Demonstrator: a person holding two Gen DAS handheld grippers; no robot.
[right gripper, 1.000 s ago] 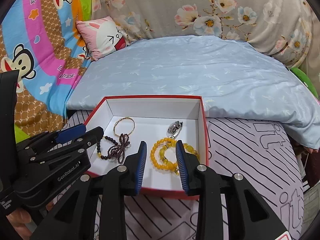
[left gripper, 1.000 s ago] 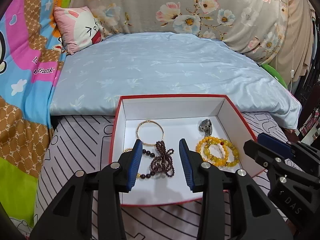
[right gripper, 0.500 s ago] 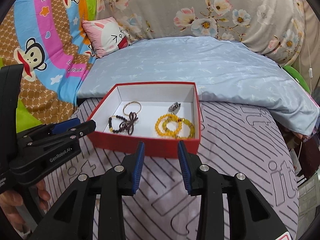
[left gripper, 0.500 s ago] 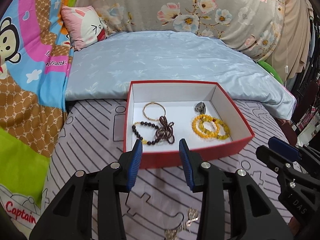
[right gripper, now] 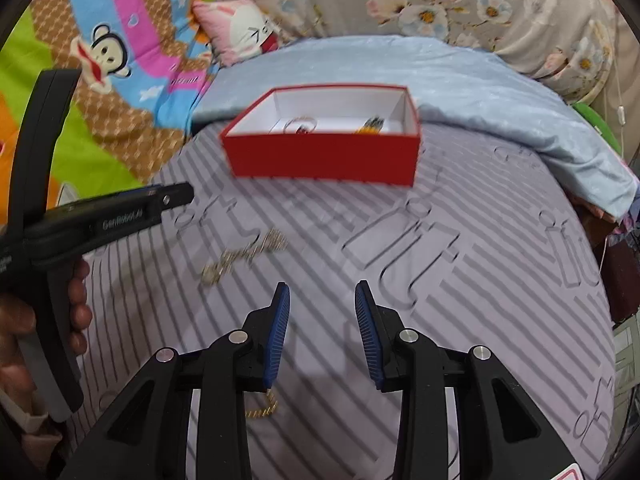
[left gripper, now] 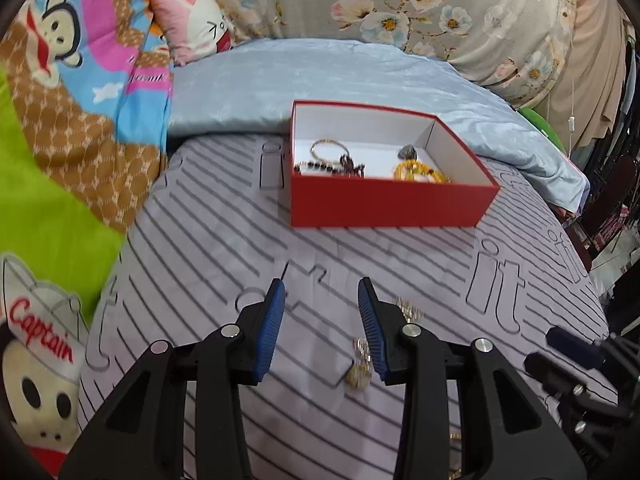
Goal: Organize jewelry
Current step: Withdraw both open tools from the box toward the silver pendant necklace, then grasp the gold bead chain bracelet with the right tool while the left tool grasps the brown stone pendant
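A red box (left gripper: 390, 204) with white inside sits on the striped grey mat; it also shows in the right wrist view (right gripper: 324, 156). It holds a gold bangle (left gripper: 328, 146), dark bead bracelets (left gripper: 340, 166), yellow bead bracelets (left gripper: 418, 172) and a small grey piece (left gripper: 408, 153). A gold chain (right gripper: 244, 256) lies loose on the mat in front of the box; in the left wrist view it (left gripper: 362, 364) lies partly behind my right finger. Another gold piece (right gripper: 262, 406) lies under my right gripper. My left gripper (left gripper: 320, 312) and right gripper (right gripper: 322, 312) are both open and empty, well back from the box.
A light blue quilt (left gripper: 340, 80) lies behind the box, with a pink pillow (left gripper: 192, 20) and floral bedding (left gripper: 440, 8) beyond. A colourful cartoon blanket (left gripper: 60, 120) borders the mat on the left. The mat's right edge (right gripper: 600, 280) drops off.
Both grippers have pulled back and away from the box, which now looks smaller and farther. The loose gold chain on the mat has come into view.
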